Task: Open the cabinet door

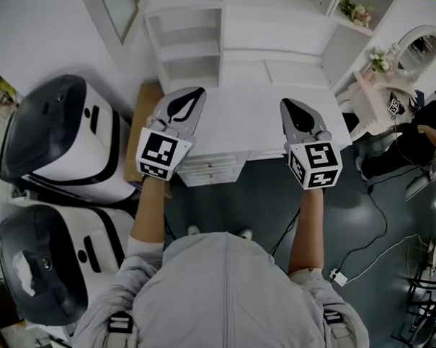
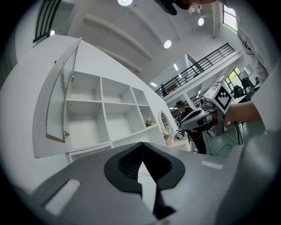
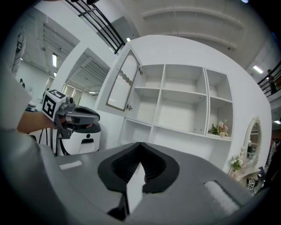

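Note:
The white cabinet [image 2: 105, 114] of open shelves stands ahead, and its glass-panelled door [image 2: 59, 101] is swung out to the left. The right gripper view shows the same door [image 3: 123, 83] ajar at the upper left compartment of the cabinet [image 3: 184, 101]. In the head view, the door [image 1: 113, 10] angles away from the shelves [image 1: 188, 42]. My left gripper [image 1: 195, 91] and right gripper [image 1: 287, 103] are held level, side by side, above the white desk top [image 1: 238, 124] and short of the cabinet. Both are shut with nothing between the jaws. Neither touches the door.
Two white and black machines [image 1: 61, 137] [image 1: 48, 263] stand to the left. Drawers [image 1: 211, 166] sit under the desk top. A vanity with an oval mirror [image 1: 418, 45] and flowers [image 3: 218, 128] are at the right. A person in dark clothing [image 1: 414, 142] and floor cables [image 1: 373, 248] are nearby.

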Tool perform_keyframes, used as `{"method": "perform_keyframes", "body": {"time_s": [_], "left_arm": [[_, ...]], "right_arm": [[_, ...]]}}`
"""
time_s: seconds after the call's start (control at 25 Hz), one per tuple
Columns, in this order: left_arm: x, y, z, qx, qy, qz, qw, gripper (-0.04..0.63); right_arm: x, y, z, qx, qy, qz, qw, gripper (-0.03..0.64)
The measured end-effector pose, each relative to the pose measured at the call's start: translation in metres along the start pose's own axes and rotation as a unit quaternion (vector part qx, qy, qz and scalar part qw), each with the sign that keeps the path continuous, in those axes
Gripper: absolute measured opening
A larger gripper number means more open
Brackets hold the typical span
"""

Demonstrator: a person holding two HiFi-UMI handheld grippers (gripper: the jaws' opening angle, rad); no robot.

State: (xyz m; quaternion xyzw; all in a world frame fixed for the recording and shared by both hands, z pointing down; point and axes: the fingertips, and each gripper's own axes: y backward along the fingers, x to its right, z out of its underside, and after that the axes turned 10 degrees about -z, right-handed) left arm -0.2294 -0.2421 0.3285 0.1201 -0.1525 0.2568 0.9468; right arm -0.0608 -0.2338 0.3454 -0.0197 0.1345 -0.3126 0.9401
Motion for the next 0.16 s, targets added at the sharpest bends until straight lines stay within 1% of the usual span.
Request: {"method": "perform_keyframes", "body": {"time_s": [0.16], "left_arm": [[-0.0012, 0.0018, 0.0018, -0.001, 0.002, 0.002, 1.0000, 0.017]], "right_arm": [[-0.0019, -0.0003, 0.0004, -0.004, 0.001, 0.002, 1.000, 0.000]]}}
